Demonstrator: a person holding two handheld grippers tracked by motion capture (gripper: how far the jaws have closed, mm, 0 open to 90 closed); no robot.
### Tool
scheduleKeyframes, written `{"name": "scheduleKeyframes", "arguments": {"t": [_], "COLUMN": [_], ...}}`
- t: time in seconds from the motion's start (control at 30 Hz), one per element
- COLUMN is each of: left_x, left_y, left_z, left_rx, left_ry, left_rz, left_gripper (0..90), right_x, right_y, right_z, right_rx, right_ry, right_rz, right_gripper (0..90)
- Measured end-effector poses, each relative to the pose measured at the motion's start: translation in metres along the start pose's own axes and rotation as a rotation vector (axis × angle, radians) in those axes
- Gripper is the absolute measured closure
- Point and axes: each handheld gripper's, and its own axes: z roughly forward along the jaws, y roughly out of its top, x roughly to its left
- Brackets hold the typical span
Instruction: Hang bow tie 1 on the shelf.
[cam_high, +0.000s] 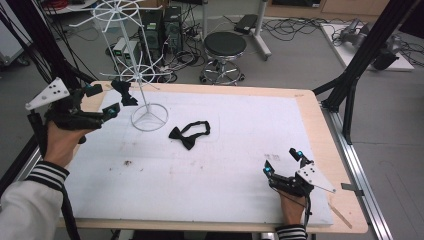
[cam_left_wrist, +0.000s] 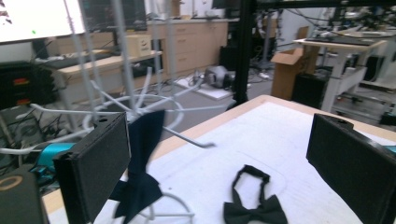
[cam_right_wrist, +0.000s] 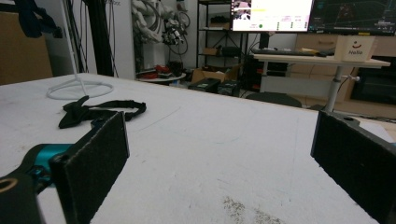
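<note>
A white wire rack (cam_high: 149, 117) stands at the back left of the white mat. From one of its lower arms hangs a black bow tie (cam_high: 124, 92). My left gripper (cam_high: 105, 100) is held in the air just left of that tie, open; in the left gripper view the tie (cam_left_wrist: 142, 158) hangs just beyond the left jaw, with no pad pressing on it. A second black bow tie (cam_high: 189, 134) lies flat on the mat right of the rack's base. My right gripper (cam_high: 282, 162) rests open near the front right of the mat, with nothing between its jaws.
The white mat (cam_high: 200, 175) covers most of the wooden table (cam_high: 320, 115). A thin wooden stick (cam_high: 340, 212) lies at the front right corner. Black frame posts (cam_high: 350, 85) flank the table. Beyond the far edge are a stool (cam_high: 225, 47) and computer towers (cam_high: 162, 30).
</note>
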Motion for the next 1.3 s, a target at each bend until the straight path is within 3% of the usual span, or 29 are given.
{"name": "scheduleKeyframes", "arguments": {"t": [0.27, 0.57, 0.73, 0.83, 0.93, 1.3], "left_x": [-0.011, -0.028, -0.042, -0.048, -0.052, -0.057], "left_y": [-0.023, -0.036, -0.05, -0.058, -0.067, -0.082], "left_z": [-0.002, -0.001, 0.003, 0.004, 0.007, 0.009], "left_rx": [-0.008, -0.035, -0.025, -0.039, -0.02, -0.006], "left_ry": [-0.022, -0.045, -0.049, -0.047, -0.051, -0.064], "left_rz": [-0.004, 0.005, 0.022, 0.008, 0.005, -0.013], "left_gripper": [6.8, 6.8, 6.8, 6.8, 6.8, 6.8], "right_x": [-0.001, 0.0, 0.0, 0.0, 0.0, 0.0], "right_y": [0.0, 0.0, 0.0, 0.0, 0.0, 0.0], "right_z": [0.0, 0.0, 0.0, 0.0, 0.0, 0.0], "right_rx": [-0.004, -0.005, -0.005, -0.004, -0.005, -0.005], "right_ry": [0.0, -0.002, -0.004, -0.003, -0.001, -0.003], "right_rz": [-0.001, 0.006, 0.006, 0.005, 0.008, 0.005], "right_gripper": [3.5, 3.5, 3.5, 3.5, 3.5, 3.5]}}
